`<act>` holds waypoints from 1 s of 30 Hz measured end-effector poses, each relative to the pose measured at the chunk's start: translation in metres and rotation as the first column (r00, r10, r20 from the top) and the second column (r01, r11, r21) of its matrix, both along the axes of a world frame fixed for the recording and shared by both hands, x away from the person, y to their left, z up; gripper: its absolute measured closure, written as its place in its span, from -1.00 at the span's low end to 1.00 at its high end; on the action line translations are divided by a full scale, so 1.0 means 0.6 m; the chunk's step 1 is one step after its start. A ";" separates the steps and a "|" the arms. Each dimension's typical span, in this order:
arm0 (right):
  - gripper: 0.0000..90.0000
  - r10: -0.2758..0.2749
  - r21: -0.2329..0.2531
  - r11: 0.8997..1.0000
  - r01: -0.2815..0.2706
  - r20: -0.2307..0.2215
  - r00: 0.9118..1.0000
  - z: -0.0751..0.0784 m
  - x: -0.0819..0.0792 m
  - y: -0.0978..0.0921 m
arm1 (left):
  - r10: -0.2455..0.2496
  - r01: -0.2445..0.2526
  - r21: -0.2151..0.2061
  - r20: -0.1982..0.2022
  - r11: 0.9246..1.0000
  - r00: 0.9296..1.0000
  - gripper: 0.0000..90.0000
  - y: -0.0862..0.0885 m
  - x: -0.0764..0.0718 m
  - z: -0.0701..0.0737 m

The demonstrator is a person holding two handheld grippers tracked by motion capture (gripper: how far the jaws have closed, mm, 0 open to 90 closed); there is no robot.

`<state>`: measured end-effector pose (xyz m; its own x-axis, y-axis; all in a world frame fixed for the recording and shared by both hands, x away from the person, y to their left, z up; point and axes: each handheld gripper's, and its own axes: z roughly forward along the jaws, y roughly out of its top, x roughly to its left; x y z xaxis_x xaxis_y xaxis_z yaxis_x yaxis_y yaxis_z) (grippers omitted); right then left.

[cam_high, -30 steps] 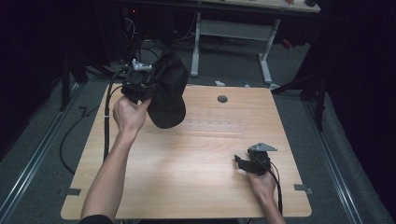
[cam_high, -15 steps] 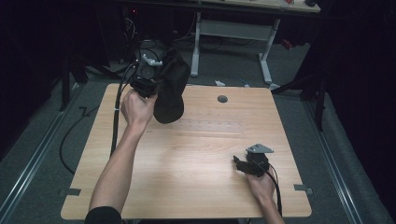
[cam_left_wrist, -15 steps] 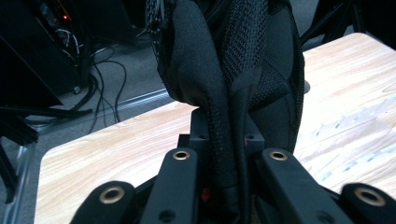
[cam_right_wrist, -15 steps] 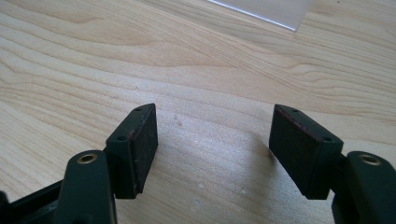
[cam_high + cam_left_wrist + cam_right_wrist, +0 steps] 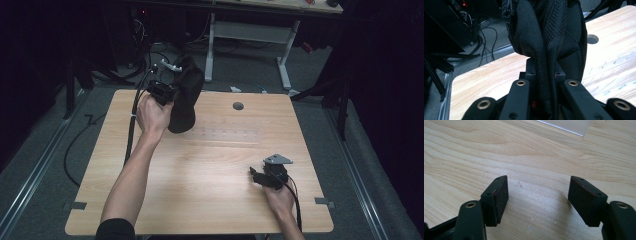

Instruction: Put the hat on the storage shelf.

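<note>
Black mesh-and-fabric cap [image 5: 184, 95] hangs clear above the far left of the light wooden surface [image 5: 210, 165], a fold of it pinched between the jaws of the left gripper [image 5: 546, 87]; lifting appears done, placement not. Right gripper [image 5: 537, 200] rests low near the front right, jaws spread, holding nothing.

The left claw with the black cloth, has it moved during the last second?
Yes. The left claw, shut on the black cloth, has moved toward the table's far edge and slightly toward the round hole there.
</note>
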<state>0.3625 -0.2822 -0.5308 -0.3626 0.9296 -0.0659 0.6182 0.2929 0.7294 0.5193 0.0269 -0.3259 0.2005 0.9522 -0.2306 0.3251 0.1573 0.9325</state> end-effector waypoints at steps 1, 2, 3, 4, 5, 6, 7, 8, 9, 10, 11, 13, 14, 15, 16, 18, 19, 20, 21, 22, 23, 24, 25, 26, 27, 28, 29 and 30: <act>-0.27 0.002 -0.002 1.000 -0.002 0.001 1.000 0.000 0.000 0.000 | 0.000 0.000 -0.001 -0.006 1.000 1.000 0.81 -0.002 0.000 -0.001; -0.27 0.002 -0.001 1.000 -0.002 0.001 1.000 0.000 0.000 0.000 | 0.003 -0.003 0.003 -0.007 1.000 1.000 0.81 -0.003 0.001 -0.002; -0.27 0.001 0.000 1.000 -0.001 -0.001 1.000 0.000 0.000 0.000 | 0.005 -0.004 0.007 -0.010 1.000 1.000 0.81 -0.005 0.002 -0.004; -0.27 0.001 0.001 1.000 -0.001 -0.001 1.000 0.000 0.000 0.000 | 0.009 -0.008 0.012 -0.012 1.000 1.000 0.81 -0.006 0.003 -0.006; -0.27 0.001 0.001 1.000 -0.001 -0.001 1.000 0.000 0.000 0.000 | 0.015 -0.015 0.017 -0.008 1.000 1.000 0.81 -0.007 0.003 -0.006; -0.27 0.002 -0.002 1.000 -0.002 0.001 1.000 0.000 0.000 0.000 | 0.015 -0.015 0.017 -0.008 1.000 1.000 0.81 -0.007 0.003 -0.006; -0.27 0.003 -0.002 1.000 -0.003 0.001 1.000 0.000 0.000 0.000 | 0.019 -0.018 0.020 -0.009 1.000 1.000 0.81 -0.008 0.004 -0.006; -0.27 0.000 -0.001 1.000 0.000 0.000 1.000 0.000 0.000 0.000 | 0.023 -0.023 0.025 -0.009 0.999 1.000 0.81 -0.008 0.004 -0.006; -0.27 0.000 0.000 1.000 0.000 0.000 1.000 0.000 0.000 0.000 | 0.027 -0.027 0.032 -0.011 0.999 1.000 0.81 -0.008 0.005 -0.007; -0.27 0.000 -0.001 1.000 0.000 0.000 1.000 0.000 0.000 0.000 | 0.033 -0.033 0.039 -0.010 0.999 0.999 0.81 -0.009 0.005 -0.007; -0.27 0.000 -0.001 1.000 0.000 0.001 1.000 0.000 0.000 0.000 | 0.037 -0.036 0.042 -0.011 0.998 0.999 0.81 -0.008 0.006 -0.008; -0.27 0.001 -0.001 1.000 -0.001 0.000 1.000 0.000 0.000 0.000 | 0.037 -0.036 0.037 -0.014 0.999 0.999 0.81 -0.008 0.005 -0.008; -0.27 0.001 -0.001 1.000 -0.001 0.000 1.000 0.000 0.000 0.000 | 0.036 -0.035 0.038 -0.012 0.999 0.999 0.81 -0.008 0.005 -0.008; -0.27 0.001 -0.001 1.000 -0.001 0.000 1.000 0.000 0.000 0.000 | 0.036 -0.036 0.035 -0.010 0.999 0.999 0.81 -0.009 0.004 -0.008; -0.27 0.001 -0.001 1.000 -0.001 0.000 1.000 0.000 0.000 0.000 | 0.037 -0.037 0.034 -0.009 0.999 0.999 0.81 -0.010 0.005 -0.008; -0.27 0.002 -0.001 1.000 -0.002 0.000 1.000 0.000 0.000 0.000 | 0.036 -0.036 0.026 -0.012 0.999 0.999 0.81 -0.012 0.005 -0.010; -0.27 0.002 -0.001 1.000 -0.002 0.000 1.000 0.000 0.000 0.000 | 0.037 -0.036 0.026 -0.012 0.999 0.999 0.81 -0.014 0.005 -0.011; -0.27 0.002 0.000 1.000 -0.002 -0.001 1.000 0.000 0.000 0.000 | 0.036 -0.035 0.023 -0.015 0.999 0.999 0.80 -0.015 0.005 -0.012; -0.27 0.002 0.000 1.000 -0.002 -0.001 1.000 0.000 0.000 0.001 | 0.034 -0.034 0.018 -0.016 0.999 0.999 0.80 -0.017 0.005 -0.014; -0.27 0.002 0.000 1.000 -0.002 -0.001 1.000 0.000 0.000 0.001 | 0.034 -0.033 0.013 -0.018 0.999 0.999 0.80 -0.018 0.004 -0.017; -0.27 0.002 0.000 1.000 -0.002 -0.001 1.000 0.000 -0.001 0.001 | 0.031 -0.031 0.008 -0.022 0.999 0.999 0.80 -0.019 0.004 -0.021; -0.27 0.003 -0.001 1.000 -0.003 0.000 1.000 0.000 -0.001 0.001 | 0.026 -0.026 0.001 -0.026 1.000 0.999 0.80 -0.019 0.004 -0.025; -0.27 0.003 -0.001 1.000 -0.003 0.000 1.000 0.000 -0.001 0.001 | 0.022 -0.022 -0.006 -0.028 1.000 0.999 0.79 -0.019 0.004 -0.028; -0.27 0.003 -0.001 1.000 -0.003 0.000 1.000 0.000 -0.001 0.001 | 0.019 -0.019 -0.010 -0.031 1.000 0.999 0.79 -0.019 0.003 -0.033; -0.27 0.003 0.000 1.000 -0.003 0.000 1.000 0.000 -0.001 0.001 | 0.013 -0.013 -0.019 -0.034 1.000 0.999 0.79 -0.018 0.003 -0.036; -0.27 0.003 0.000 1.000 -0.003 0.000 1.000 0.000 -0.001 0.001 | 0.010 -0.011 -0.027 -0.037 1.000 0.999 0.78 -0.018 0.002 -0.040; -0.27 0.003 0.000 1.000 -0.003 -0.001 1.000 0.000 -0.001 0.001 | 0.007 -0.008 -0.035 -0.037 0.999 0.999 0.78 -0.018 0.002 -0.043; -0.27 0.003 0.000 1.000 -0.003 -0.001 1.000 0.000 -0.001 0.001 | 0.005 -0.007 -0.043 -0.036 0.999 0.999 0.78 -0.018 0.001 -0.046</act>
<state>0.3622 -0.2818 -0.5306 -0.3655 0.9285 -0.0655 0.6180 0.2947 0.7289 0.5199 0.0164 -0.3537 0.1857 0.9424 -0.2781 0.3571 0.1989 0.9126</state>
